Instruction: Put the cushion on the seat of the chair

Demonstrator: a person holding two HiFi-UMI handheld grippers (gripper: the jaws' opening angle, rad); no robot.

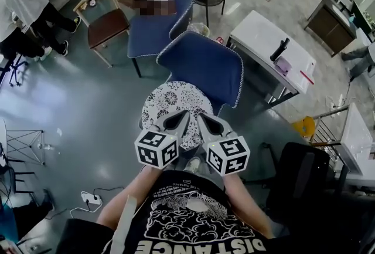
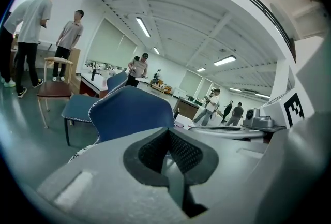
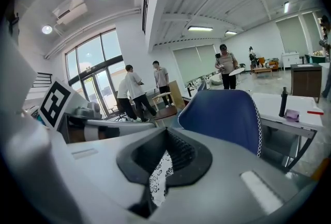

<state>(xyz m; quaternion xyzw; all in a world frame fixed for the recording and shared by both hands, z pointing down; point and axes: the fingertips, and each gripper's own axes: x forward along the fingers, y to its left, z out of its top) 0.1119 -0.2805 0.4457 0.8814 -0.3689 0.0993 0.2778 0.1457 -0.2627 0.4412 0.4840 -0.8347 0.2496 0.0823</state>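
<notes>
The round white cushion with a black flower pattern lies flat in front of the blue chair's backrest, over its seat. Whether it rests on the seat I cannot tell. Both grippers sit side by side at its near edge, jaws pointing at the chair. My left gripper has its jaws closed on a thin grey strip. The cushion's edge shows beside it. My right gripper is shut with patterned cushion fabric between its pads. The blue backrest rises just ahead in both gripper views.
A second blue chair and a wooden chair stand behind. A white table carrying a dark bottle is at the right. A black chair is near my right side. Several people stand at the back.
</notes>
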